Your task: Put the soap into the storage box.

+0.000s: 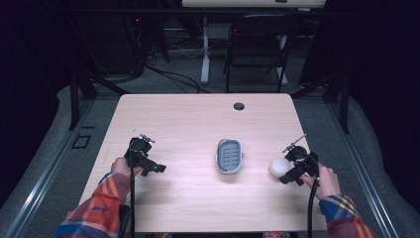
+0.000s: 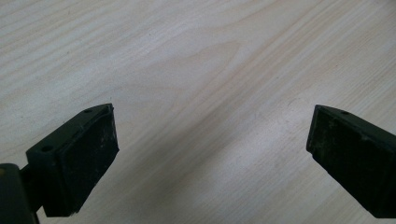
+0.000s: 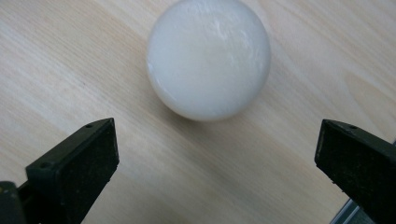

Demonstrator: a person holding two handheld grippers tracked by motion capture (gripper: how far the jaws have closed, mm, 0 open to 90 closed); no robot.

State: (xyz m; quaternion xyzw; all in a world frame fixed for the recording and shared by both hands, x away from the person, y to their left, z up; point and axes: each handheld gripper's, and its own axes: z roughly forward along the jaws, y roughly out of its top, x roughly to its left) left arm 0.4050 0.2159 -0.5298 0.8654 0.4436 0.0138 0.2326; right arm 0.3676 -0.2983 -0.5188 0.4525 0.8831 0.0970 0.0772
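Right claw spread wide over pale wood-grain worktop, black jaws rising at lower left and lower right. Just ahead, clear of both jaws: smooth white ball, resting on the wood.

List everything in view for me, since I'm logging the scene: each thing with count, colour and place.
white round soap: one, white, on the table right of the dish, just ahead of the right gripper's open jaws
soap dish: one, grey-blue, middle of the table
table: one, light wood, with a dark hole near its far edge
folding chair: one, black, beyond the table
left gripper: one, black, open over bare table at left
right gripper: one, black, open at right
plaid sleeves: two, red-orange-blue, bottom edge
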